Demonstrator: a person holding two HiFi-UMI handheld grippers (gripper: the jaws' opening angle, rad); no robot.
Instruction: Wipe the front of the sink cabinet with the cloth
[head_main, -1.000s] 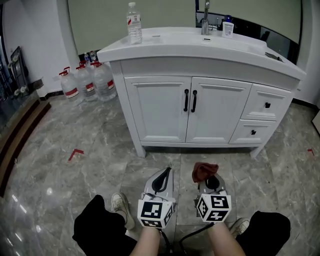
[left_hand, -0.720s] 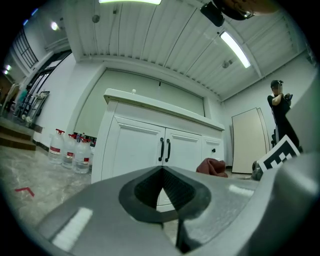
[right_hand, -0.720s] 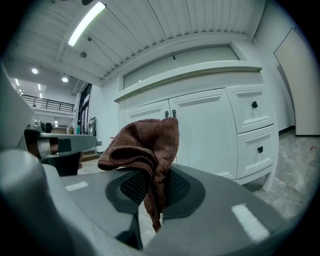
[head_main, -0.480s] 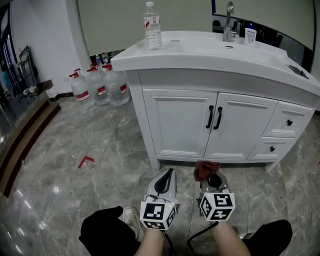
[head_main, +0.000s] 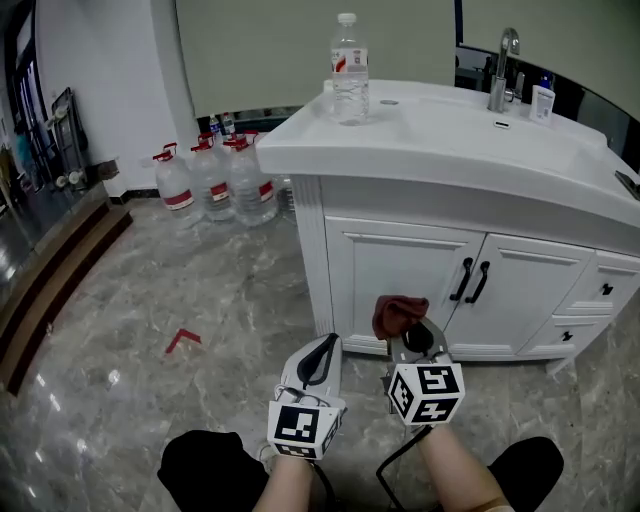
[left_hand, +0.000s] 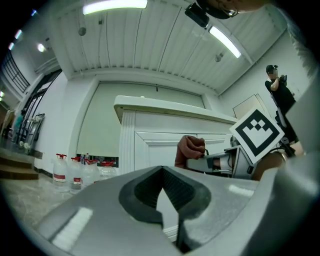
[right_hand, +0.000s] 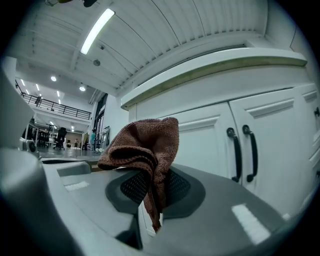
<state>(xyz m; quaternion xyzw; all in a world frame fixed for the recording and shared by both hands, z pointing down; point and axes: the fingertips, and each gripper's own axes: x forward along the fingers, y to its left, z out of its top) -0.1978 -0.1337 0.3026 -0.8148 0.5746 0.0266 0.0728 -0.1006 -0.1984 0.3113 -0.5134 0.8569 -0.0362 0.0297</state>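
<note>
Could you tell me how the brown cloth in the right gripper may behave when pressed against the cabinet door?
The cloth is probably floppy: it folds and droops over the right gripper's shut jaws. Its looped weave suggests it would flatten and drag on the smooth door rather than slip. It looks light, so the pinch should hold.

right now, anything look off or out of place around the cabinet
Nothing looks spilled, damaged or askew. The sink cabinet doors sit shut and level. A water bottle stands upright on its counter, and a red corner mark lies on the floor nearby.
</note>
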